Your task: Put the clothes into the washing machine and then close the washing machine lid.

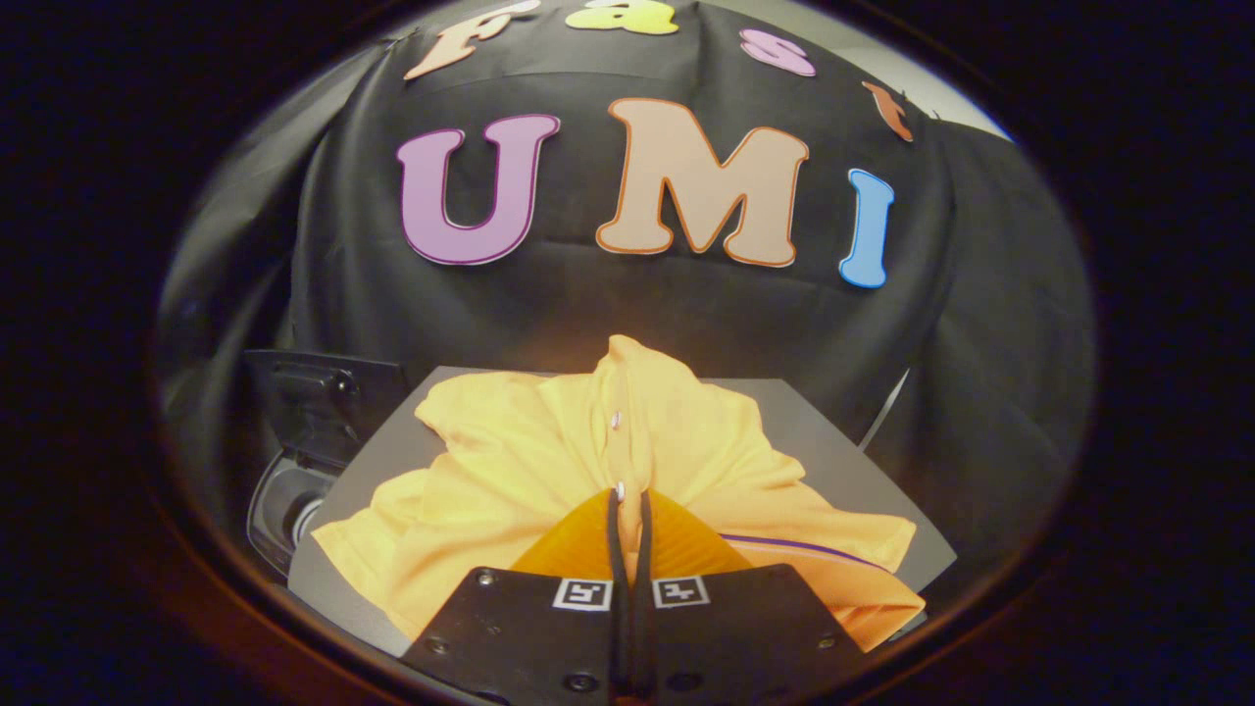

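The claw (630, 502) is clenched on the yellow shirt (549, 461): its two fingers stand almost together, with only a thin fold of cloth pinched between them at the button placket. One white button sits just at the fingertips; a second lies further along the same line beyond them.

The yellow shirt is directly ahead of the claw and spreads to both sides of it. From the pinch point the fabric rises into a ridge that runs straight away from the fingers, so the long axis of the gathered cloth is in line with the claw. The rest of the garment drapes loosely over the grey counter (833, 451), one sleeve to each side of the shirt's ridge.

The washing machine (294, 490) is to the left of the shirt, off the left edge of the counter and lower than it. Its opening appears as a rounded grey rim, and the dark lid (324, 402) stands raised behind that opening, slightly further away than the shirt's left sleeve.

Judgement: the grasp step looks complete. The coming move requires carrying the shirt leftward from its present place to the opening; trailing sleeves may catch on the counter edge.
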`<state>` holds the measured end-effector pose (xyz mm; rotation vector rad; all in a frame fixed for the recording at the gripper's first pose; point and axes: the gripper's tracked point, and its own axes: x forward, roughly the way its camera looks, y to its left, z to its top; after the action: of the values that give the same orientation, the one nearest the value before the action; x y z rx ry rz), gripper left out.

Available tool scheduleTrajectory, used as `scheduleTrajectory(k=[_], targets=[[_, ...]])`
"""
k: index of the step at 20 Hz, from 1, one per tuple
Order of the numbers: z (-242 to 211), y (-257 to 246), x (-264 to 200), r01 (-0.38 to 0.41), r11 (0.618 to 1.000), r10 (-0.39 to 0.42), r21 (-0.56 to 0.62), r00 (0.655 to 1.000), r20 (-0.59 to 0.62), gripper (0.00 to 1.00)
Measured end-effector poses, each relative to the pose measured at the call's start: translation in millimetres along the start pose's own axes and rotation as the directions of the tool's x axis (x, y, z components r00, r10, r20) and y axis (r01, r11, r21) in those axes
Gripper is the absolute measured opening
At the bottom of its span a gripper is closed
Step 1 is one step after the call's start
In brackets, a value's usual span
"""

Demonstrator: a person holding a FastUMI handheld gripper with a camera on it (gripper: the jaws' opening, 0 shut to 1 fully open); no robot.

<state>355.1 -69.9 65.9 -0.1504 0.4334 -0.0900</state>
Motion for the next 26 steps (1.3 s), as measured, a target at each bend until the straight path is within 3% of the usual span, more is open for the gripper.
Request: scheduleTrajectory(k=[4, 13, 18, 22, 26], targets=[[17.9, 3.8, -11.8, -0.038, 0.994, 0.033, 0.106, 0.998, 0.05, 0.01], [104.5, 43.1, -76.1, -0.043, 0.998, 0.03, 0.043, 0.962, 0.271, 0.0], [140.5, 108.1, -99.0, -0.118, 0.993, 0.11, 0.003, 0.931, 0.347, 0.0], [171.4, 174.8, -121.9, -0.2, 0.98, 0.177, 0.007, 0.881, 0.438, 0.0], [196.8, 244.3, -146.5, -0.251, 0.966, 0.246, -0.063, 0.815, 0.526, 0.0]])
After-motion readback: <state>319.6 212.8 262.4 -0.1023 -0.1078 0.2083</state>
